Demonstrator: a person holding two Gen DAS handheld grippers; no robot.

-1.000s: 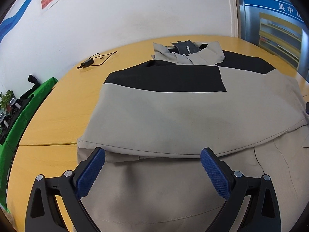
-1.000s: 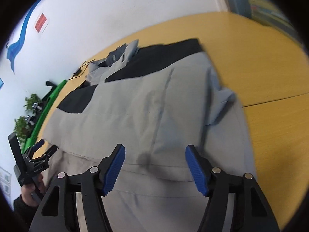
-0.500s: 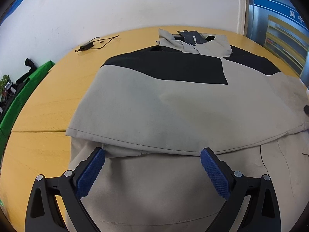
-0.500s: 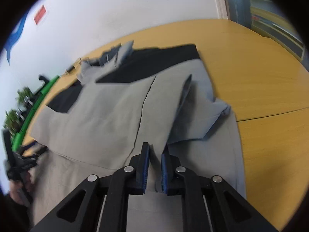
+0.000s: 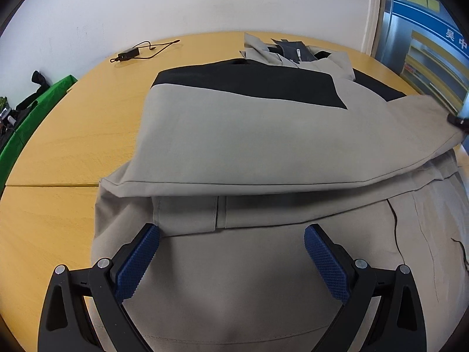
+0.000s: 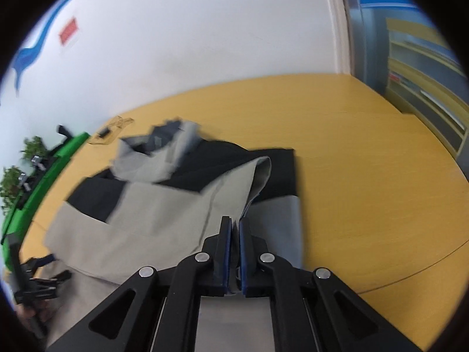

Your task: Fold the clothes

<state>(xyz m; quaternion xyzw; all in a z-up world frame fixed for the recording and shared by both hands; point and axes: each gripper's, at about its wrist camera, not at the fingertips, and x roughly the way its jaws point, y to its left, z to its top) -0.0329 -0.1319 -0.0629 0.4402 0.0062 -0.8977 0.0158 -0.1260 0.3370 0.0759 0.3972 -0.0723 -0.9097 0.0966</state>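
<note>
R tongs [image 6: 233, 228] pinching jacket [image 5: 263, 135] hem, lifting fold fwd; L tongs [image 5: 231, 252] hovering open just behind—next needs laydown.

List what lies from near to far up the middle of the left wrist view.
left gripper → beige lower panel of the jacket → folded-over beige flap → black band → collar → table's far edge → white wall

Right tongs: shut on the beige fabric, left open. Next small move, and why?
Probably carry the right tongs further across toward the collar, laying the pinched flap over. They are shut on the jacket edge, which is lifted off the lower layer, so the fold looks unfinished. The left tongs hang open above the near cloth, gripping nothing.
</note>
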